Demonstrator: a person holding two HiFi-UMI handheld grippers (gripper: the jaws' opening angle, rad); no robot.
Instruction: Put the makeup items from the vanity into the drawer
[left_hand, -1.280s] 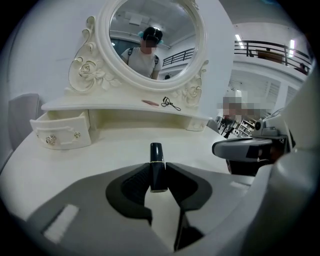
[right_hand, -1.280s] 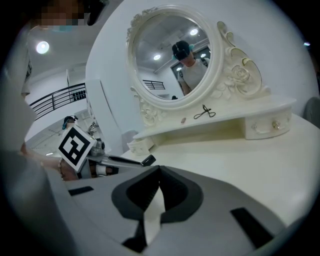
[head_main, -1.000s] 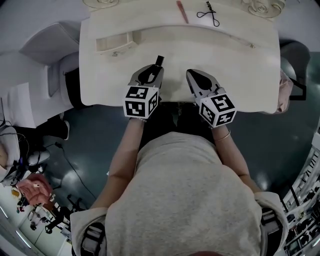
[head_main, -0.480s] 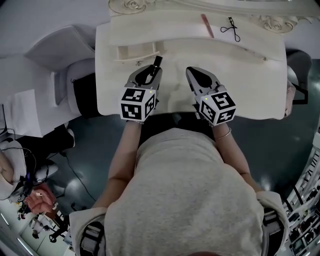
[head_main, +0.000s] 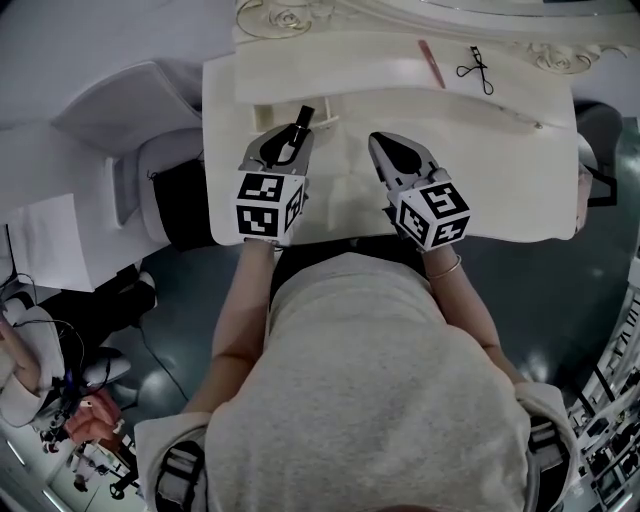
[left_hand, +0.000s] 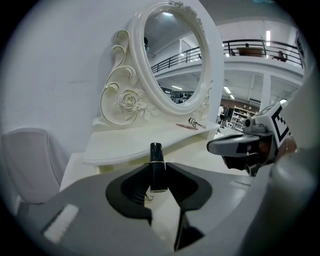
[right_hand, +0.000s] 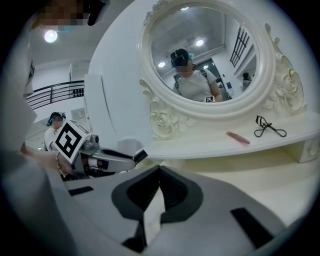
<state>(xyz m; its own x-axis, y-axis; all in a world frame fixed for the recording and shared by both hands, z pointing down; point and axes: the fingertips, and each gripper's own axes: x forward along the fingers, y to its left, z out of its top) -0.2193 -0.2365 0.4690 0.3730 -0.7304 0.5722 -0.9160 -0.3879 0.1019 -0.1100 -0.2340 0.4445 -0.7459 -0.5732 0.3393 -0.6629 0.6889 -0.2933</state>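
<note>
Left claw (left_hand: 158, 172) is clamped on a black lipstick tube with gold band (left_hand: 156, 152), cap protruding past the tips, above the cream desk (head_main: 480, 170) beside its open cream drawer (head_main: 262, 110). Right claw (right_hand: 159, 170), jaws together, holds nothing. A slim pink stick (head_main: 431, 64) and black eyelash curler (head_main: 476, 66) lie on the desk's raised shelf.

A large showroom-like hall is suggested by the railed mezzanine (left_hand: 260, 49), distant shelving (left_hand: 240, 119) and an ornate mirrored vanity (head_main: 500, 160).
</note>
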